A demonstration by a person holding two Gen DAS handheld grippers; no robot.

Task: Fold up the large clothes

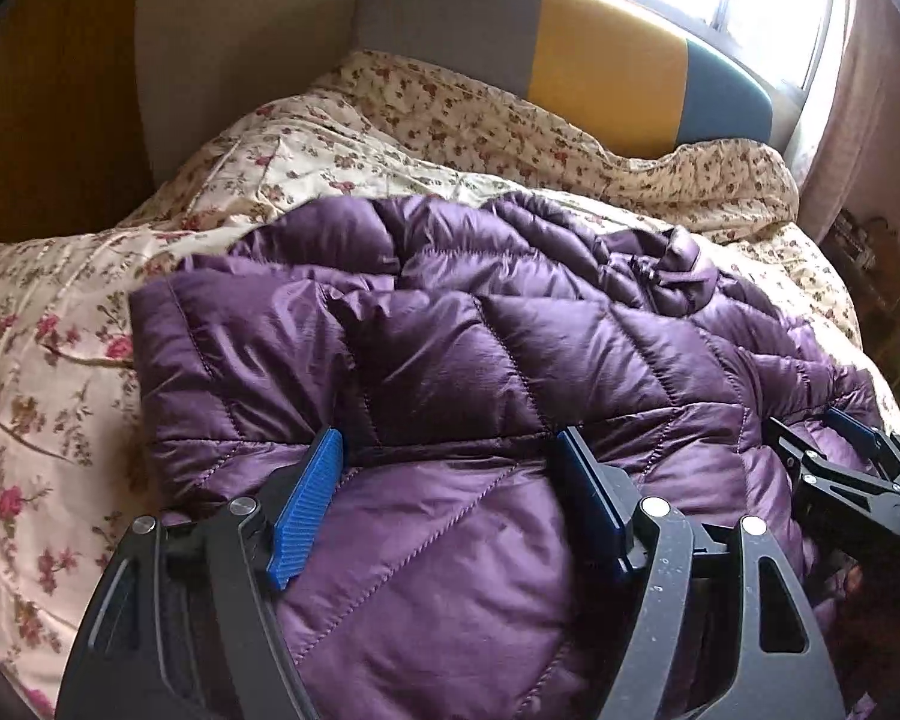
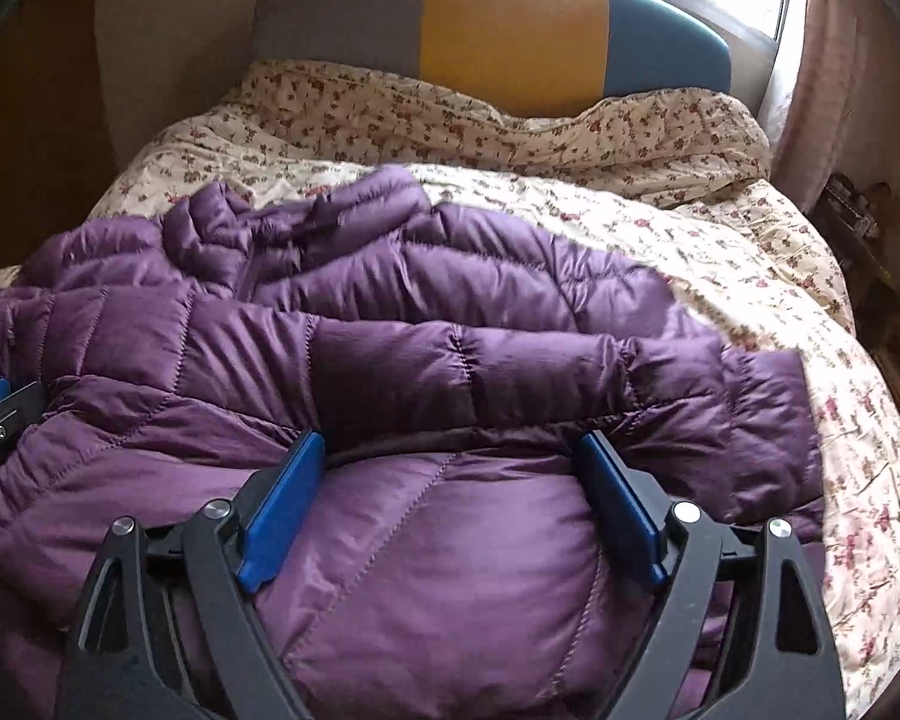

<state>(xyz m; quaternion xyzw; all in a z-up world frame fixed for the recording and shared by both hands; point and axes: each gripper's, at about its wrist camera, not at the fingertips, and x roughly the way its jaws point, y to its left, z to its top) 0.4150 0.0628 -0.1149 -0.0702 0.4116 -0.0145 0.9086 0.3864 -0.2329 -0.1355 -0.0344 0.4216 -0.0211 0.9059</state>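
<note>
While a purple quilted down jacket [image 1: 450, 360] lies spread across a bed covered by a floral duvet [image 1: 60, 360], a fold appears to be in hand: a near portion of the jacket is bunched up in front of both cameras, and a layer with a dark seam edge is seen lying over it just beyond the fingertips. The left hand-held gripper [image 1: 450, 462] is held wide open, with puffy fabric bulging between its blue pads [image 1: 306, 510]; nothing is pinched. The right hand-held gripper [image 2: 456, 462] is likewise spread wide over the jacket's near edge, its pads resting against the padding without clamping it. Whether the fabric is pressed down or only touched cannot be told through the fisheye distortion. Next, the edge would probably need to be gripped at both points together and carried evenly toward the striped headboard [image 2: 510, 24], so the slippery layers are kept aligned.
</note>
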